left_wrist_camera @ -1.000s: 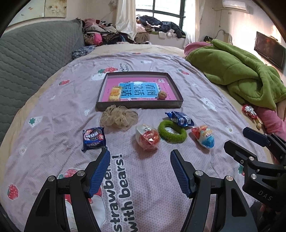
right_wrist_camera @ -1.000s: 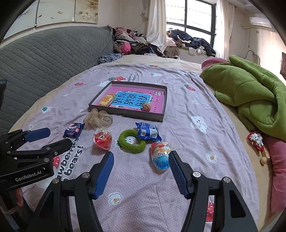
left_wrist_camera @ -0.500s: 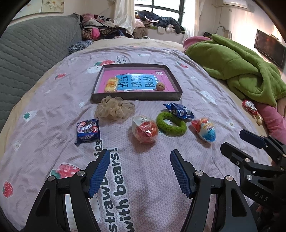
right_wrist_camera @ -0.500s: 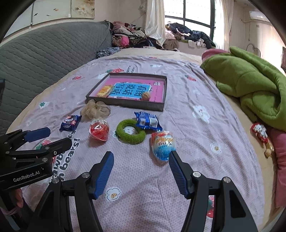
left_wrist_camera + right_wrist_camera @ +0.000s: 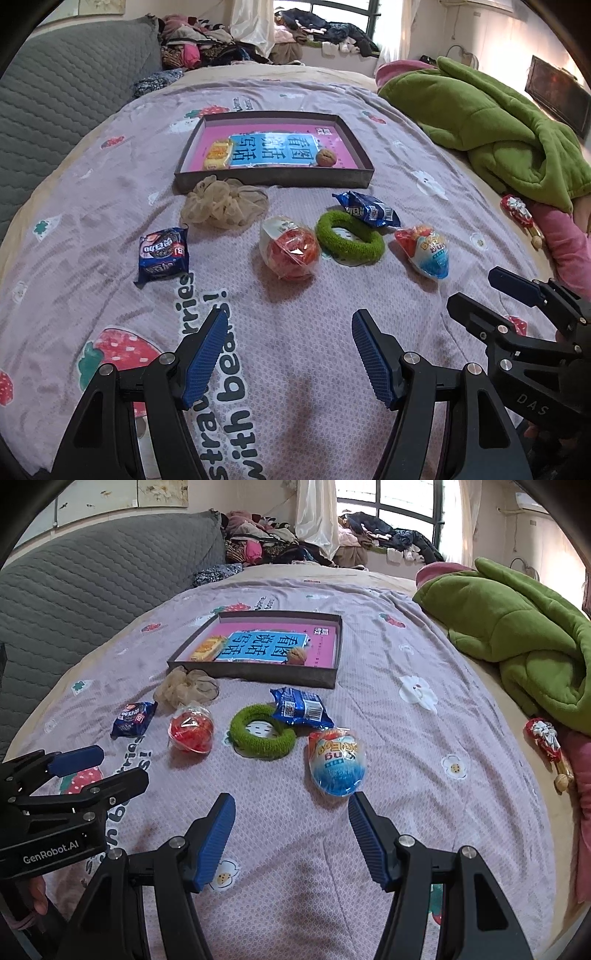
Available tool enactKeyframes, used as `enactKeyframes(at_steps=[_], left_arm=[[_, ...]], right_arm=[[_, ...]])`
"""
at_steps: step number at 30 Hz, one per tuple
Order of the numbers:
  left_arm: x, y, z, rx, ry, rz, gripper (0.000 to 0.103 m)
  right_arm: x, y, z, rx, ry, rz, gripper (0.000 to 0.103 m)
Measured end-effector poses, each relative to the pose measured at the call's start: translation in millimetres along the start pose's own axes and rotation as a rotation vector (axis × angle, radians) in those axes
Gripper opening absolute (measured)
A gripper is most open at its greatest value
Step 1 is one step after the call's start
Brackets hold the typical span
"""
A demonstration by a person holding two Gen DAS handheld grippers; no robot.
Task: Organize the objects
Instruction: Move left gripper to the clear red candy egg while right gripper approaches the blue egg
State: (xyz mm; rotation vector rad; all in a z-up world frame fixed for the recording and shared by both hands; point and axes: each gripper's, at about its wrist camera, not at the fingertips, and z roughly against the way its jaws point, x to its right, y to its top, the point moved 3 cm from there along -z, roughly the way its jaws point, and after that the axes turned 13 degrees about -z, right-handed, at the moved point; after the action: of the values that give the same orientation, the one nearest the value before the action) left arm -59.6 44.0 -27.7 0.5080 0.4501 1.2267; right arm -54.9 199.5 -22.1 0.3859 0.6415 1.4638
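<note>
Your left gripper (image 5: 290, 332) and right gripper (image 5: 291, 814): both agape, empty. Bedspread (image 5: 406, 155) holds tray (image 5: 273, 181), two eggs, ring (image 5: 349, 240).

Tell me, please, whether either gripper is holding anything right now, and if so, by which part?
Nothing is held. The left gripper and the right gripper both stand open over the bedspread, with only fabric between their pads.

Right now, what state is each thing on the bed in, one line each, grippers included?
Left gripper: open, empty.
Right gripper: open, empty.
Tray: holds yellow snack and walnut.
Green ring: flat, blue packet overlapping it.
Blue egg: wrapped, lying.
Red egg: wrapped.
</note>
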Motion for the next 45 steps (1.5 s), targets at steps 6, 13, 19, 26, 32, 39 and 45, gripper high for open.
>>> enactKeyframes(at_steps=[6,13,19,26,32,39,45], left_arm=[[2,0,-10,-0.019,-0.012,0.004,0.071],[3,1,-22,-0.041,-0.02,0.001,0.071],[2,7,-30,-0.046,-0.029,0.005,0.071],[-4,16,-42,-0.054,-0.036,0.02,0.071],[-7,24,-54,-0.065,-0.038,0.027,0.071],[-10,30,-66,-0.076,-0.042,0.035,0.071],[-14,32,-75,-0.084,-0.045,0.041,0.071]], right_arm=[[5,-1,-8,-0.015,-0.007,-0.01,0.063],[12,3,-17,-0.028,-0.013,-0.025,0.063],[15,7,-26,-0.035,-0.022,-0.027,0.063],[19,14,-40,-0.051,-0.039,-0.026,0.063],[19,19,-53,-0.07,-0.043,-0.018,0.063],[21,24,-67,-0.086,-0.057,-0.009,0.063],[25,30,-79,-0.096,-0.069,-0.016,0.063]])
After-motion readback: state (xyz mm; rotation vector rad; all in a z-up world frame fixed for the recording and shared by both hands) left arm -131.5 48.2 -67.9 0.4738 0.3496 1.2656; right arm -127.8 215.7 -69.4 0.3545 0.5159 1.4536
